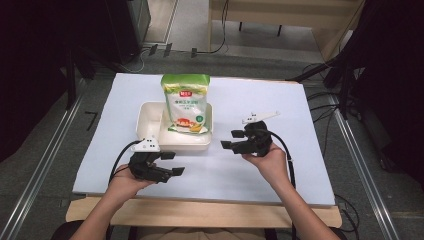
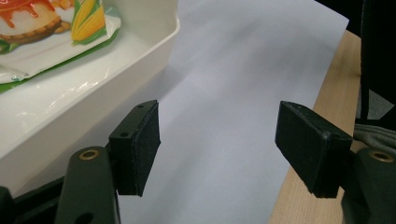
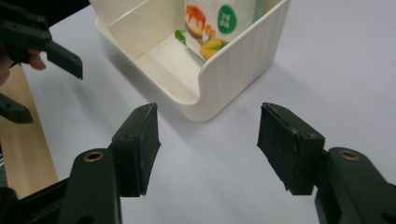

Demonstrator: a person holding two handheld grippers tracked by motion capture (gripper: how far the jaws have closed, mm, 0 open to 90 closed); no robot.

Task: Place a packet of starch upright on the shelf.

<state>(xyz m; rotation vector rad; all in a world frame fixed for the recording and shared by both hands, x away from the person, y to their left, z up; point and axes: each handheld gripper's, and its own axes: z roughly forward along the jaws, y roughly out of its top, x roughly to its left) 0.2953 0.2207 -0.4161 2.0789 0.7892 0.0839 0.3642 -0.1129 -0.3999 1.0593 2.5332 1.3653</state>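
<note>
Green-and-white bag [image 1: 185,102] standing upright in cream tray [image 1: 150,117], leaning toward the tray's right half, near the middle of white sheet [image 1: 260,165] covering the table. Corn and dessert print visible on the bag's lower front in both gripper views. Left gripper [image 1: 170,163] held in the left hand [image 1: 125,181] just near and left of the tray, jaws spread wide with nothing between them, only white sheet and the wooden table edge [image 2: 327,116] showing through the gap; tray wall [image 2: 93,112] just beside the left jaw, apart from it. Right gripper [image 1: 231,139] held in the right hand [image 1: 272,159] to the right of the tray, close to its near right corner, pointing toward it. Jaws likewise apart and empty, pads touching nothing, tray corner [image 3: 224,79] lying beyond the fingertips. Cables trailing back from both grippers toward the near edge.
</note>
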